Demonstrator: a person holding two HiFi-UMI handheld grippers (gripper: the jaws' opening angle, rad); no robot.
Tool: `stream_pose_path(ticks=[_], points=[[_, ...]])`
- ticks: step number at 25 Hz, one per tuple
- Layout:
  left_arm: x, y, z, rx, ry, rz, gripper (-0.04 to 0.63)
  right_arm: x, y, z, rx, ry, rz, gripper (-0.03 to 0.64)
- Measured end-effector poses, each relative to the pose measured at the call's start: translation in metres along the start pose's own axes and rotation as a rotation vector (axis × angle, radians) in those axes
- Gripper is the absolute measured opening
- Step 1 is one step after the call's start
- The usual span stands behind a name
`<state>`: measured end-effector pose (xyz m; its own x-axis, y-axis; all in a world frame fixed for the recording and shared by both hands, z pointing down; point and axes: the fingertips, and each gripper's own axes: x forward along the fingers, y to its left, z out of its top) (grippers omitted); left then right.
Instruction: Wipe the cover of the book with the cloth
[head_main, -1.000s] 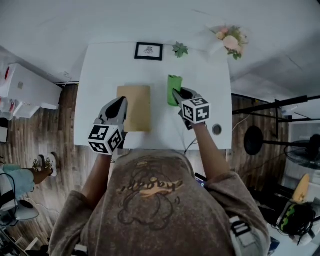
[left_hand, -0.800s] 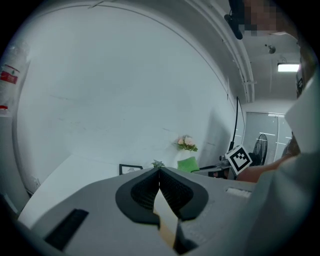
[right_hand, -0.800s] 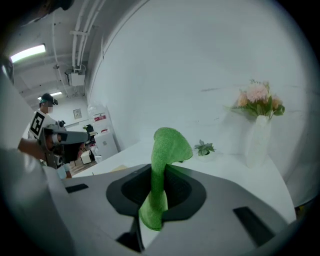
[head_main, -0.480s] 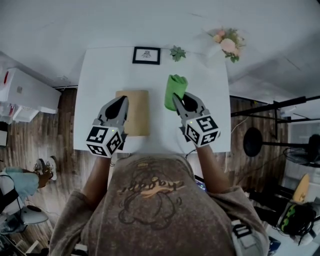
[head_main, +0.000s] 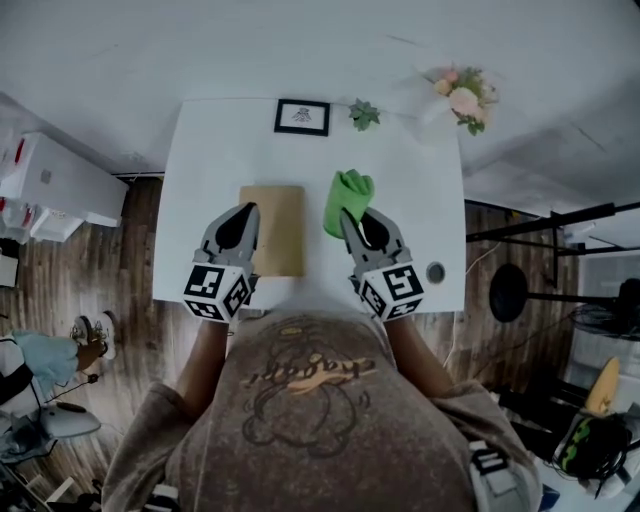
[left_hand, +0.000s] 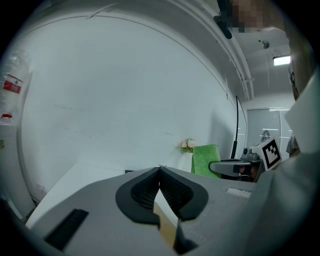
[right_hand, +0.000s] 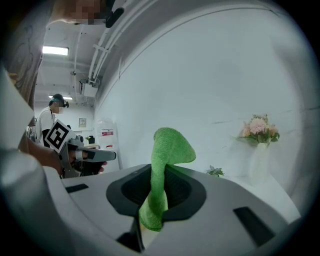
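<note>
A tan book (head_main: 275, 228) lies on the white table (head_main: 200, 170). My left gripper (head_main: 241, 222) sits over the book's left edge. In the left gripper view its jaws (left_hand: 160, 171) are shut, with a tan and white slice of the book (left_hand: 166, 222) between them. My right gripper (head_main: 358, 224) is just right of the book, shut on the green cloth (head_main: 347, 198). In the right gripper view the cloth (right_hand: 169, 144) sticks up past the jaws (right_hand: 161, 175) and folds over. The left gripper view also shows the cloth (left_hand: 205, 159) hanging from the right gripper (left_hand: 234, 167).
At the table's far edge stand a framed picture (head_main: 302, 117), a small green plant (head_main: 364, 114) and a vase of flowers (head_main: 460, 97). A small round dark object (head_main: 435, 272) lies near the front right corner. A person (right_hand: 50, 117) stands far off in the room.
The right gripper has drawn back toward me and a little left, bringing the green cloth with it, now bunched near the book's right edge. The left gripper has stayed at the book.
</note>
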<state>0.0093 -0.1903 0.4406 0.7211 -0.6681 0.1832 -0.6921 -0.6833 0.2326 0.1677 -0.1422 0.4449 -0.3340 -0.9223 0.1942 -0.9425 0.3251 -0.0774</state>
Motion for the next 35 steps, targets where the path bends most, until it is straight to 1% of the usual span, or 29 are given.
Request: stream_pose_path(ticks=[5, 9, 11, 14, 18, 27, 35], points=[[-0.006, 0.005, -0.010, 0.030, -0.011, 0.013, 0.005, -0.002, 0.002, -0.018, 0.017, 0.018, -0.003, 0.061], [-0.010, 0.004, -0.020, 0.063, 0.012, 0.005, 0.005, -0.004, 0.005, -0.027, 0.016, 0.022, -0.005, 0.061], [-0.011, 0.004, -0.021, 0.067, 0.006, 0.008, 0.005, -0.004, 0.005, -0.031, 0.021, 0.025, -0.007, 0.061], [-0.014, 0.005, -0.019, 0.060, -0.013, 0.019, 0.005, -0.003, 0.007, -0.036, 0.029, 0.031, -0.012, 0.061], [-0.017, 0.007, -0.022, 0.037, -0.009, 0.032, 0.005, -0.003, 0.009, -0.039, 0.040, 0.036, -0.014, 0.060], [-0.021, 0.010, -0.022, 0.018, -0.008, 0.052, 0.005, -0.002, 0.012, -0.047, 0.046, 0.046, -0.014, 0.060], [-0.022, 0.014, -0.026, 0.000, -0.001, 0.065, 0.005, 0.001, 0.014, -0.045, 0.055, 0.049, -0.007, 0.060]])
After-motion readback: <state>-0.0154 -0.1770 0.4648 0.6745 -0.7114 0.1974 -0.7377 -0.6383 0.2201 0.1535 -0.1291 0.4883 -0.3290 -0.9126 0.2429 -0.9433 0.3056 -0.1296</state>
